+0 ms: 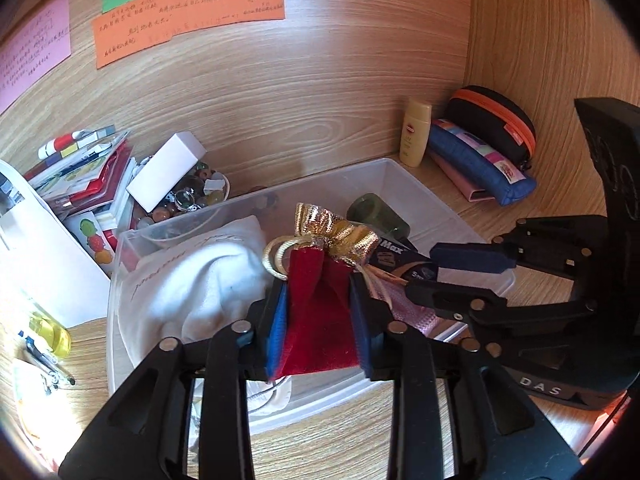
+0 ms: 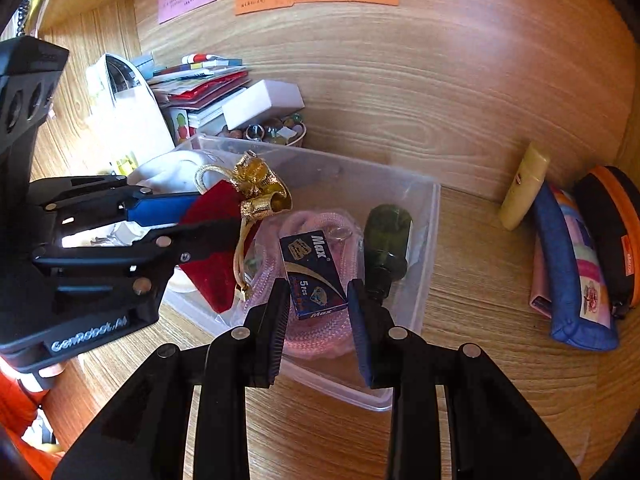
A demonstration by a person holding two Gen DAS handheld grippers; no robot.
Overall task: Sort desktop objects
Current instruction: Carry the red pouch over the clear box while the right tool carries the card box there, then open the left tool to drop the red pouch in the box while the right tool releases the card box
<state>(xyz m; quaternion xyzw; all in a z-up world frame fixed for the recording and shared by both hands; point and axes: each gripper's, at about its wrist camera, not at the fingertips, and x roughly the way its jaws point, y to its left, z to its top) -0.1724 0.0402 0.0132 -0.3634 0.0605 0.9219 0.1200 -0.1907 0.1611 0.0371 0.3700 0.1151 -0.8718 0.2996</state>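
I see a clear plastic bin [image 2: 430,216] on a wooden desk, set close to the far wood-grain wall. Left of it are stacked booklets [image 2: 200,88], a white box [image 2: 262,104] and a bowl of glass beads [image 1: 188,196]; to the right, against the wall, stand a pale yellow bottle [image 2: 524,186], a blue pencil case [image 2: 576,268] and a black case with an orange zip [image 1: 496,120]. Inside the bin lie a white cloth bag [image 1: 192,280], a pink knit piece [image 2: 320,332], a dark green bottle [image 2: 386,240] and a blue Max box [image 2: 312,272]. My left gripper [image 1: 318,332] pinches a red velvet pouch [image 1: 320,320] above the bin, its gold-trimmed mouth [image 1: 336,232] pointing away from the gripper, long axis along the fingers. My right gripper [image 2: 318,332] is spread apart, holding nothing, its fingers either side of the Max box.
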